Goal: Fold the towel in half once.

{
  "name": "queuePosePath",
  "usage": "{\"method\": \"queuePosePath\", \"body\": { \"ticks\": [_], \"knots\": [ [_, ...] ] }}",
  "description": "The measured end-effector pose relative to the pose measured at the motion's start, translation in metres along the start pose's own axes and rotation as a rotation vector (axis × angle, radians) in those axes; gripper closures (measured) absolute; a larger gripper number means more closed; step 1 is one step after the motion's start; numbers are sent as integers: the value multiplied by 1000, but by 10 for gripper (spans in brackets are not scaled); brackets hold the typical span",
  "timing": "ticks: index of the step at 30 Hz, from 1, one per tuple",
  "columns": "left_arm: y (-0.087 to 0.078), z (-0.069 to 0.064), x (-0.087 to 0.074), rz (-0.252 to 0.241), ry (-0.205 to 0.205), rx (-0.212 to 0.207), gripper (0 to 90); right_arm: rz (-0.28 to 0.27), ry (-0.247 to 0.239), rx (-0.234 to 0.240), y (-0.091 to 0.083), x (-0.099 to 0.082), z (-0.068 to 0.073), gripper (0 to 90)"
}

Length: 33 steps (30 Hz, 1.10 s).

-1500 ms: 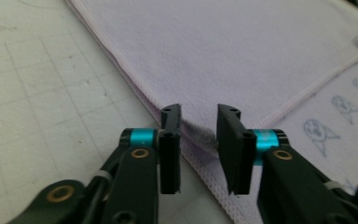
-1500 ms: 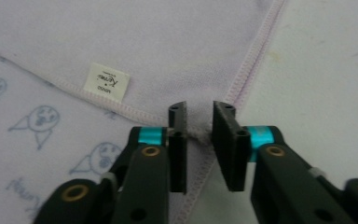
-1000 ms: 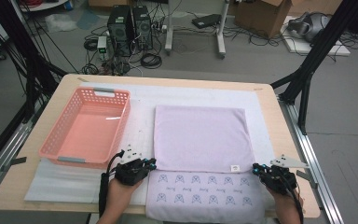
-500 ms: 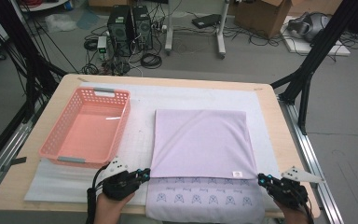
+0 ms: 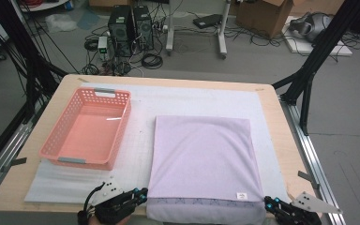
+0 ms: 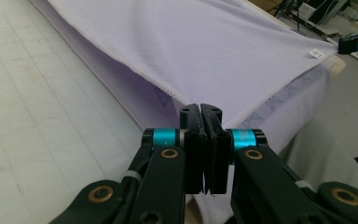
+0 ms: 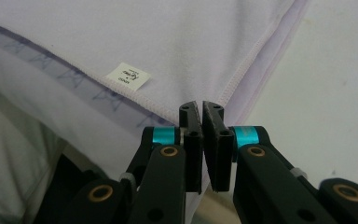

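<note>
Pressed together, both pairs of jaws: left gripper (image 5: 143, 193) pinching the near-left corner of the lilac towel's (image 5: 201, 154) top layer, right gripper (image 5: 268, 202) pinching the near-right corner beside the small label (image 5: 242, 195). Spread flat on the white mat (image 5: 140, 140), right of the pink basket (image 5: 58, 150), with a printed strip showing at the table's near edge. Best to pull the 2 corners evenly, low and taut. Square the hems before letting go. Avoid dragging the lower layer off the table (image 5: 272, 101).

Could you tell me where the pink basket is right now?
In the high view, the basket sits on the table's left side, just left of the lilac towel.
</note>
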<state>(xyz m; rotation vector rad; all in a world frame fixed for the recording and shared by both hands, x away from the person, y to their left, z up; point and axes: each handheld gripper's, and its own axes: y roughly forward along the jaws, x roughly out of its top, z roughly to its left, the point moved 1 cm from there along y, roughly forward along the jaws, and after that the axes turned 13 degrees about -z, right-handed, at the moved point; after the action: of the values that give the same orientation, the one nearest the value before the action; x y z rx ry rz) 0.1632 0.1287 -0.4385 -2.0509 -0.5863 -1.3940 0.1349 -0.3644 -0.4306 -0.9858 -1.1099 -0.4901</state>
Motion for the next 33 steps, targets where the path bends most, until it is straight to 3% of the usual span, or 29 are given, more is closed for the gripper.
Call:
{"method": "queuePosePath", "body": {
  "ticks": [5, 9, 10, 12, 14, 18, 23, 28, 31, 33],
  "knots": [
    [-16, -13, -8, 26, 16, -30, 876, 12, -1, 16, -17, -10, 11, 870],
    [-27, -18, -16, 41, 2, -60, 869, 36, 7, 32, -27, -21, 20, 869],
    [-27, -18, -16, 32, -6, -72, 840, 46, 1, 30, -27, -23, 22, 859],
    [-24, -13, -12, 2, -21, -57, 600, 43, 13, 17, -26, -21, 20, 785],
    [-17, -5, -5, -29, -33, -42, 537, 15, 33, 4, -22, -14, 15, 722],
    [4, 13, 8, -72, -26, 1, 512, -23, 37, -41, -3, 1, 0, 718],
    [34, 32, 17, -82, -13, 30, 546, 2, 56, -98, 40, 13, -25, 730],
    [52, 43, 17, -67, -36, 55, 575, 44, 82, -87, 71, 15, -33, 768],
    [53, 45, 15, -60, -36, 60, 575, 61, 86, -72, 76, 13, -34, 862],
    [52, 45, 13, -58, -37, 64, 575, 64, 37, -93, 72, 14, -33, 873]
  ]
}}
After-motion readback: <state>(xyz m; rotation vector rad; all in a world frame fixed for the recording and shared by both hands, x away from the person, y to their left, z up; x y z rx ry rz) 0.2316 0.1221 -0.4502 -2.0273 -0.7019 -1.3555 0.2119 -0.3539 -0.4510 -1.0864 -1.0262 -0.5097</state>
